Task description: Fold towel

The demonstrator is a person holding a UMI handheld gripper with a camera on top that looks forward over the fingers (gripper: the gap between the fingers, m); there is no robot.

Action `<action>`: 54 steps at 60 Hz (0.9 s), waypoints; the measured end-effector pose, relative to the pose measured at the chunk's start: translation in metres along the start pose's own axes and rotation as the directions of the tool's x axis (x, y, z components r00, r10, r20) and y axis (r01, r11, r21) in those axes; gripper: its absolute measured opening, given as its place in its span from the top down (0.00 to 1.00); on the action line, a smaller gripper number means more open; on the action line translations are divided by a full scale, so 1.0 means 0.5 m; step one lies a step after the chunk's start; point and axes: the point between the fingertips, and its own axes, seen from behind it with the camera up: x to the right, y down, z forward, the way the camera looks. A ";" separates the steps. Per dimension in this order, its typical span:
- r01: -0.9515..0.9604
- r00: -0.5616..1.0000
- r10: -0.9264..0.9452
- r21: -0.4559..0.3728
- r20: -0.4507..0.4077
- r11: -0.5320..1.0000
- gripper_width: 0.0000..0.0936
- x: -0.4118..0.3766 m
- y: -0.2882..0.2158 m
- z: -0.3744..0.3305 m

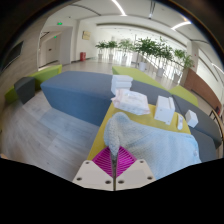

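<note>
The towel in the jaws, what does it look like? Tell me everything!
The pale grey-white soft cloth towel looks thin and floppy. It lies spread on the yellow tabletop just ahead of the gripper, rumpled with soft folds. One corner is bunched into a narrow peak that runs down between the pink-padded jaws, which look closed on it. The rest stretches away to one side, and its far part cannot be seen.

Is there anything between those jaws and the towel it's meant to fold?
Nothing visible. The gripper jaws are closed on a fold of the pale towel itself, which lies on the yellow table. The other folded cloths sit well beyond.
</note>
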 end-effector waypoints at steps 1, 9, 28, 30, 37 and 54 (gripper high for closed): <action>-0.010 1.000 0.010 0.011 -0.002 1.000 0.99 0.012 -0.009 -0.004; -0.035 0.992 0.051 0.133 -0.117 0.990 0.99 0.172 -0.108 -0.055; -0.251 0.907 0.240 0.012 -0.346 0.968 0.96 0.559 0.065 -0.059; -0.267 0.899 0.240 -0.023 -0.367 0.963 0.96 0.580 0.095 -0.049; -0.283 0.905 0.252 -0.042 -0.341 0.958 0.95 0.590 0.132 -0.035; -0.327 0.936 0.326 0.008 -0.131 0.945 0.13 0.505 0.044 -0.171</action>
